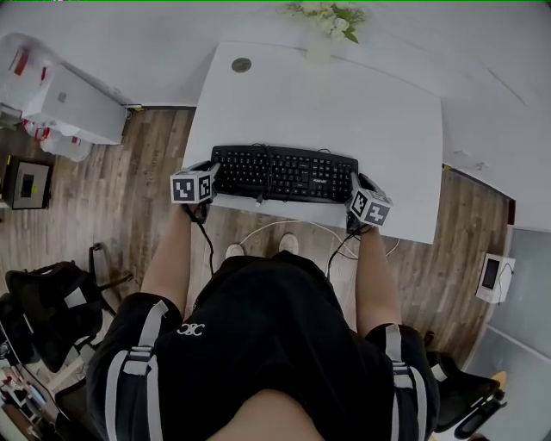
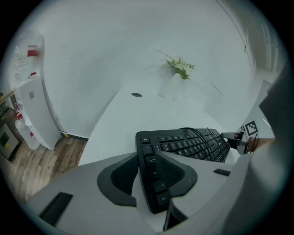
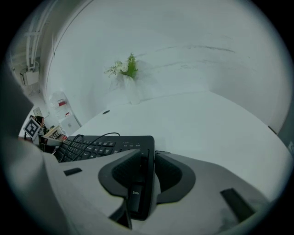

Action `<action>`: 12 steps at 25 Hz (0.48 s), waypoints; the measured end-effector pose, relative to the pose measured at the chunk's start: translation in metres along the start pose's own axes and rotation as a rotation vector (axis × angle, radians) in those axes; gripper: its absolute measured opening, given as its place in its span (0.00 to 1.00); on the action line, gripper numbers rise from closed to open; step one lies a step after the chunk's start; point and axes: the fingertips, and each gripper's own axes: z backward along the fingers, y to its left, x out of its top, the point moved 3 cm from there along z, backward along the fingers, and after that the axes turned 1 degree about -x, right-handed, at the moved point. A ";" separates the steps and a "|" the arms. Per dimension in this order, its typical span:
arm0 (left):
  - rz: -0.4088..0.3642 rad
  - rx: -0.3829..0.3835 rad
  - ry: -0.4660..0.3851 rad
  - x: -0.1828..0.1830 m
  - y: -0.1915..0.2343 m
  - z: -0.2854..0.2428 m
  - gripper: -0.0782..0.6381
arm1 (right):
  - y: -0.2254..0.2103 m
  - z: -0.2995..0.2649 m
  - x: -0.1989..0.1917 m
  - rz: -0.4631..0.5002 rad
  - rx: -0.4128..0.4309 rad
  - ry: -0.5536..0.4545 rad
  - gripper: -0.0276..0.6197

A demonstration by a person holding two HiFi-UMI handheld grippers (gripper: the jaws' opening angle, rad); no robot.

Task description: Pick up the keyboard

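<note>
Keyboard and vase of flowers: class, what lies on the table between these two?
Nothing: in the head view the white table is bare between the keyboard and the vase of flowers.

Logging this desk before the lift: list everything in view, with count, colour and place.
keyboard: one, black, near the table's front edge
table: one, white, under the keyboard
flowers: one bunch, white and green, table's far edge
round disc: one, dark, table's far left corner
cabinet: one, white, on the wood floor at left
left claw: one, grey, jaws open around the keyboard's left end
right claw: one, grey, jaws open around the keyboard's right end
</note>
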 end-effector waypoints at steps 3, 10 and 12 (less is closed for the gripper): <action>-0.008 -0.063 0.012 0.001 0.004 -0.003 0.30 | 0.000 0.000 0.000 -0.060 0.077 0.012 0.21; 0.236 -0.205 0.035 -0.006 0.017 -0.011 0.36 | 0.000 0.000 -0.008 -0.185 0.215 0.085 0.21; 0.274 -0.221 0.022 -0.007 0.020 -0.011 0.35 | -0.001 -0.001 -0.008 -0.197 0.242 0.107 0.21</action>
